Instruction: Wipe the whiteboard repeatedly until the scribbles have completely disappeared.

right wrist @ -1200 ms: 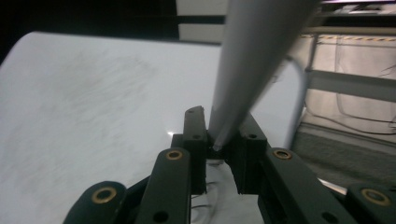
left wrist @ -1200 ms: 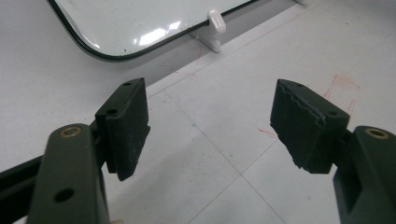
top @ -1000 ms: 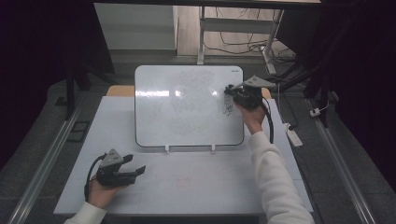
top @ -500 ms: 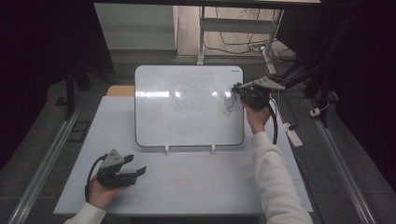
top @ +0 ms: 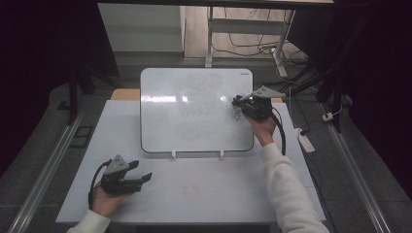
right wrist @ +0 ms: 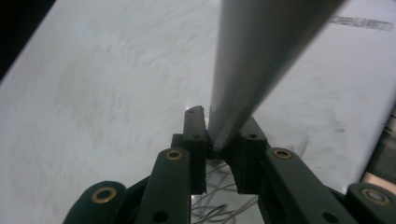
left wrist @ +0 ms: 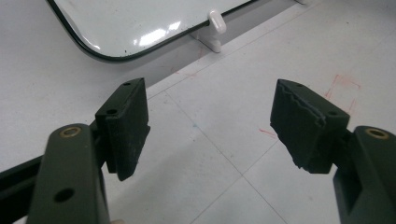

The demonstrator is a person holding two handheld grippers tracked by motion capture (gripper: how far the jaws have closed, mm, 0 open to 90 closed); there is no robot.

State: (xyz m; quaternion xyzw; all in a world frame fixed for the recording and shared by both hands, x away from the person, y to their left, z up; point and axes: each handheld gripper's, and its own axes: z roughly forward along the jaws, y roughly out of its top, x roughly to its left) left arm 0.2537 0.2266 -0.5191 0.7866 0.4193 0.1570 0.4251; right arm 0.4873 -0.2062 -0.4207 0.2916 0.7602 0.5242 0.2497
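A whiteboard (top: 194, 111) leans on two white clips (top: 174, 155) at the back of the white table (top: 218, 194). My right gripper (top: 236, 102) is at the board's right side, shut on a grey marker. In the right gripper view the marker (right wrist: 252, 56) runs up from between the jaws of the gripper (right wrist: 217, 140), over the board (right wrist: 93, 93). Dark scribbles (right wrist: 219, 210) lie under the jaws and show on the board (top: 236, 114). My left gripper (top: 143, 178) rests at the table's front left. Its pads (left wrist: 126, 126) stand apart with nothing between them, aimed at the board's lower corner (left wrist: 140, 18).
Faint red marks (left wrist: 343, 84) and thin pencil lines cross the table top in front of the board. A white clip (left wrist: 215, 23) stands near the left jaws. A power strip (top: 305, 141) and cables lie on the floor to the right. Metal rails (top: 48, 165) flank the table.
My right gripper has shifted a little along the board's right side, out toward the edge and back down. The left gripper has stayed where it was.
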